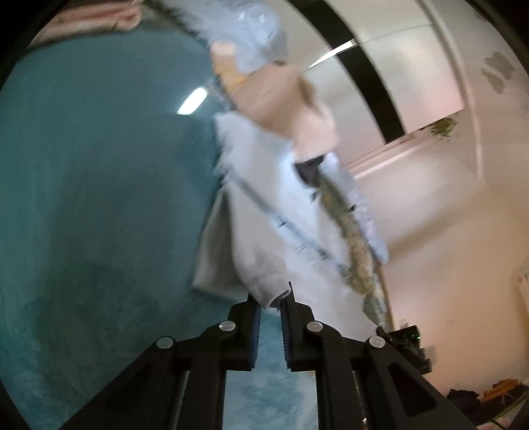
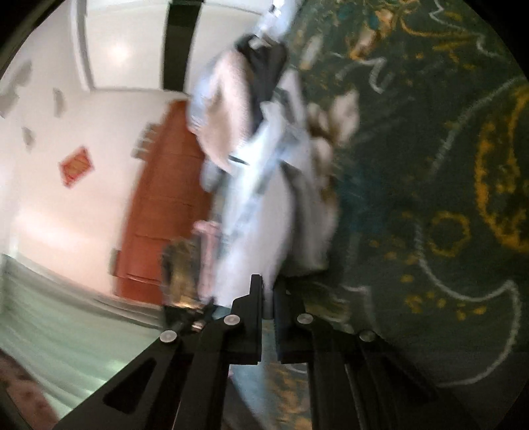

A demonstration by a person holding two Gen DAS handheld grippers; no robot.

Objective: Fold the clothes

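A white garment (image 1: 264, 211) with a dark trim line hangs stretched in the air between my two grippers. My left gripper (image 1: 269, 296) is shut on its ribbed edge. In the right wrist view the same white garment (image 2: 261, 205) hangs in front of me and my right gripper (image 2: 267, 291) is shut on its lower edge. Both views are blurred by motion. A person's bare arm (image 1: 291, 109) shows beyond the cloth in the left view, and a hand with a dark gripper body (image 2: 228, 115) shows beyond it in the right view.
A teal bed cover (image 1: 99, 182) fills the left of the left view, with pink folded cloth (image 1: 99, 16) at its far edge. A dark green patterned cover (image 2: 429, 198) fills the right view's right side. An orange-brown door (image 2: 165, 198) and white walls stand behind.
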